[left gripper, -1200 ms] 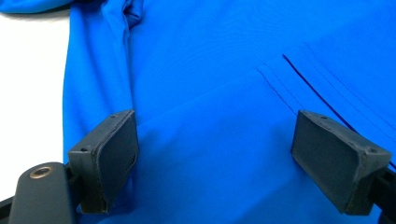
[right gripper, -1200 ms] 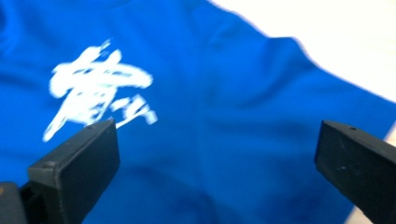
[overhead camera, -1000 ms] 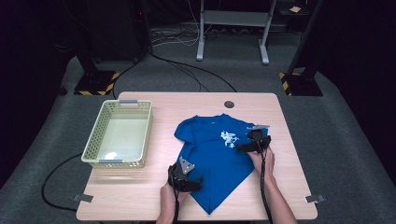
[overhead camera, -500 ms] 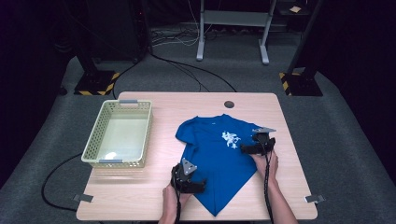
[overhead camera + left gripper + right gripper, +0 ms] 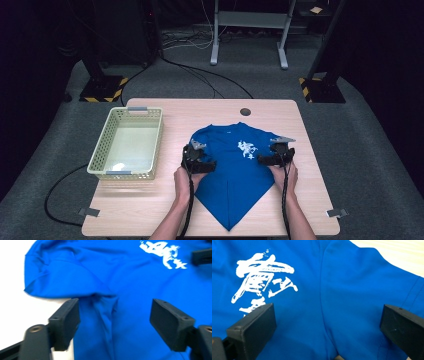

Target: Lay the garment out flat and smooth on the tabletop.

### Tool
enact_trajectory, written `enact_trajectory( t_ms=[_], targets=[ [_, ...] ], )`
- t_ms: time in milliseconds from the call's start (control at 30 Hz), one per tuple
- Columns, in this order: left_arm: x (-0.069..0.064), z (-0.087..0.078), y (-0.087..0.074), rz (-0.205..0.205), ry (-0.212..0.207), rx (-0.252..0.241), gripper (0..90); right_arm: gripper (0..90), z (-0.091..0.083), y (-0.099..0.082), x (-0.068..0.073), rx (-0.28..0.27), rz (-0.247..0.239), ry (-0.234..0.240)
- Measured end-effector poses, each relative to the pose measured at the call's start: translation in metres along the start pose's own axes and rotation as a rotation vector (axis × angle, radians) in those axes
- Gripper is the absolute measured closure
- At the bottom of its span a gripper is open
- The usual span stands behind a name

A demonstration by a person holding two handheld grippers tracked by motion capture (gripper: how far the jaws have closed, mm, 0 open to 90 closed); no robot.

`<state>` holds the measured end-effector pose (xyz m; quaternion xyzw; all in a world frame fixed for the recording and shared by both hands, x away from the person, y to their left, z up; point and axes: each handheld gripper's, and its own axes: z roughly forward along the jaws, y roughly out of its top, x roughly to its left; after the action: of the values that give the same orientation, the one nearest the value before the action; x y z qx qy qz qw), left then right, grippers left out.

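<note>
A blue T-shirt with a white print lies flat on the wooden table, its hem pointing toward the person. My left gripper hovers over the shirt's left side by the sleeve. In the left gripper view its jaws have just been closing but still stand apart, with a wrinkle of blue cloth lying between them, untouched by the pads. My right gripper stands open over the shirt's right side, between the print and the sleeve seam, as the right gripper view shows.
A pale yellow mesh basket stands on the table's left half, close to the left hand. A round cable hole sits near the far edge. Cables trail from both grippers along the forearms. Bare wood lies around the shirt on both sides.
The left hand has moved away from the person along the shirt's left edge, from near the hem up to the sleeve. The right gripper has stayed almost in place.
</note>
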<state>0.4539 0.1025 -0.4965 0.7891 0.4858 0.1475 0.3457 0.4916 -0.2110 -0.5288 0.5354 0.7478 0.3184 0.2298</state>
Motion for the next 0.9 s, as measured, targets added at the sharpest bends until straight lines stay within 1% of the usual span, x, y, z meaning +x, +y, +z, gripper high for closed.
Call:
enact_trajectory(
  t_ms=[67, 100, 167, 267, 333, 400, 433, 467, 533, 633, 700, 800, 833, 867, 900],
  targets=[
    [0.001, 0.009, 0.004, 0.001, 0.015, 0.032, 30.6, 0.0, 0.0, 0.0, 0.0, 0.0, 0.0, 0.0],
    [0.002, 0.013, 0.005, -0.001, 0.026, 0.044, 34.7, 0.1, 0.0, 0.0, 0.0, -0.001, -0.002, 0.0],
    [0.005, 0.019, 0.005, -0.008, 0.044, 0.058, 42.1, 0.3, 0.0, 0.0, 0.0, -0.002, -0.002, -0.001],
    [0.011, 0.02, 0.004, -0.028, 0.058, 0.038, 54.0, 0.5, 0.0, 0.0, 0.0, -0.002, -0.001, 0.002],
    [0.015, 0.018, 0.004, -0.034, 0.059, 0.027, 61.9, 0.6, 0.0, 0.0, 0.0, -0.002, -0.002, 0.002],
    [0.02, 0.016, 0.005, -0.038, 0.055, 0.02, 67.4, 0.6, 0.0, 0.0, 0.0, -0.002, -0.001, 0.003],
    [0.022, 0.014, 0.005, -0.053, 0.051, 0.013, 68.9, 0.6, 0.0, 0.0, 0.0, -0.002, -0.001, 0.003],
    [0.025, 0.013, 0.005, -0.057, 0.052, 0.009, 70.0, 0.6, 0.0, 0.0, 0.0, -0.002, -0.001, 0.003],
    [0.032, 0.009, 0.004, -0.08, 0.039, 0.002, 72.1, 0.5, 0.0, 0.0, 0.0, -0.002, -0.001, 0.003],
    [0.043, 0.005, 0.003, -0.095, 0.041, 0.003, 74.0, 0.6, 0.0, 0.0, 0.0, -0.002, 0.002, 0.002],
    [0.049, 0.003, 0.003, -0.104, 0.052, 0.001, 74.1, 0.6, 0.0, 0.0, 0.0, -0.002, 0.004, 0.002],
    [0.059, -0.001, 0.002, -0.133, 0.068, -0.008, 73.6, 0.6, 0.0, 0.0, 0.0, -0.003, 0.004, 0.003],
    [0.062, -0.002, 0.0, -0.144, 0.071, -0.007, 73.2, 0.6, 0.0, 0.0, 0.0, -0.003, 0.004, 0.004],
    [0.064, -0.002, -0.001, -0.147, 0.085, -0.001, 72.2, 0.6, 0.0, 0.0, 0.0, -0.003, 0.004, 0.004],
    [0.067, -0.003, -0.002, -0.151, 0.09, 0.002, 71.3, 0.6, 0.0, 0.0, -0.001, -0.003, 0.004, 0.004]
  ],
)
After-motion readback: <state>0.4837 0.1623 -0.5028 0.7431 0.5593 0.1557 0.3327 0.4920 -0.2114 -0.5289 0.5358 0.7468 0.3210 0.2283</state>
